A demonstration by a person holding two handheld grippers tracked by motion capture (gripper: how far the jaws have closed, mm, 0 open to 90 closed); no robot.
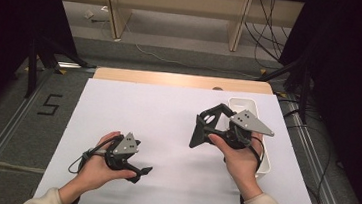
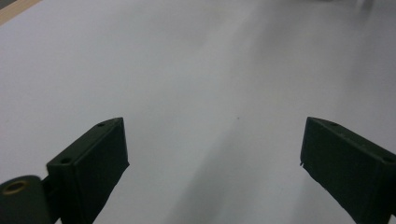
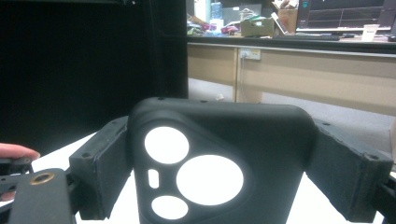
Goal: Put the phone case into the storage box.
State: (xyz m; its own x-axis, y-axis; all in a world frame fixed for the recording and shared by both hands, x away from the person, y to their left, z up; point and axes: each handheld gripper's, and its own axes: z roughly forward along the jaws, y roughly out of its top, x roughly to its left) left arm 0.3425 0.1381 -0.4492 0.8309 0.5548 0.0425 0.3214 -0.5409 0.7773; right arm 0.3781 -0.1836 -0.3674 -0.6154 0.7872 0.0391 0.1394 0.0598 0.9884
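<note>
White board [image 1: 166,130] covers the table under both my hands, a white bin [image 1: 249,106] at its right edge. My right gripper [image 1: 205,128], mid-right in the high view, is clamped on a black phone case [image 1: 202,130]; in the right gripper view the case [image 3: 215,163] stands between the jaws, cutouts facing me, long axis upward. The bin lies just behind it. My left gripper [image 1: 143,172], lower left, hangs wide and empty over bare board.
</note>
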